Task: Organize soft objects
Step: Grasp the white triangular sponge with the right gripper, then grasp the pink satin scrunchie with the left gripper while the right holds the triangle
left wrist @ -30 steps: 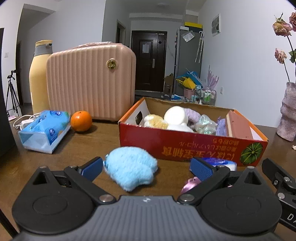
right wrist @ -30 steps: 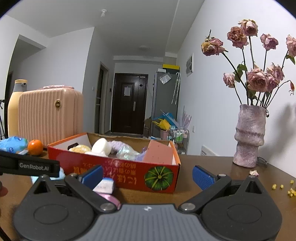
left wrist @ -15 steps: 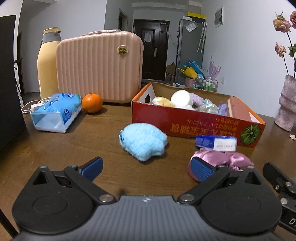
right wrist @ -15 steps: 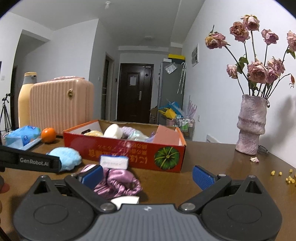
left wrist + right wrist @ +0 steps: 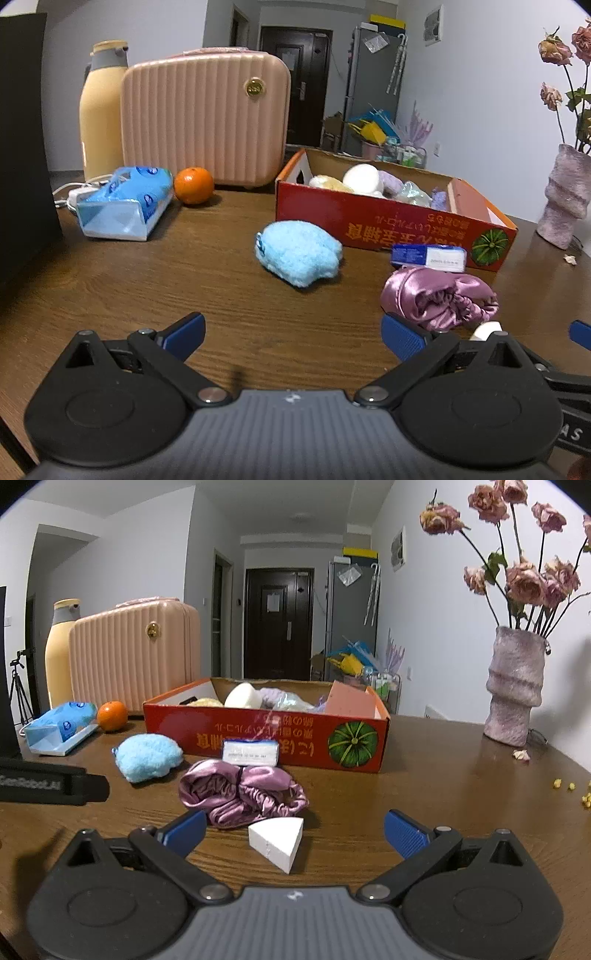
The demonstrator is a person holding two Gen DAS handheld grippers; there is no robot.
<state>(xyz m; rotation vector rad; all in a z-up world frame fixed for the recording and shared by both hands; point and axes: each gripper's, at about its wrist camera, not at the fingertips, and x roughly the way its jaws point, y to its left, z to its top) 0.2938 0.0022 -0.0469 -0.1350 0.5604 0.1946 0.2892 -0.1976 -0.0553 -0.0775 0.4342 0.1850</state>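
Both grippers have drawn back from the red cardboard box (image 5: 266, 734), so the fluffy light-blue sponge (image 5: 297, 253), the crumpled purple satin cap (image 5: 242, 792) and a white wedge-shaped foam sponge (image 5: 277, 836) now lie in full view on the brown wooden table (image 5: 147, 295). The left gripper (image 5: 291, 332) and right gripper (image 5: 293, 829) hang above the tabletop, fingers spread wide and holding nothing. The cap lies just in front of the box, touching the wedge, the blue sponge apart to its left.
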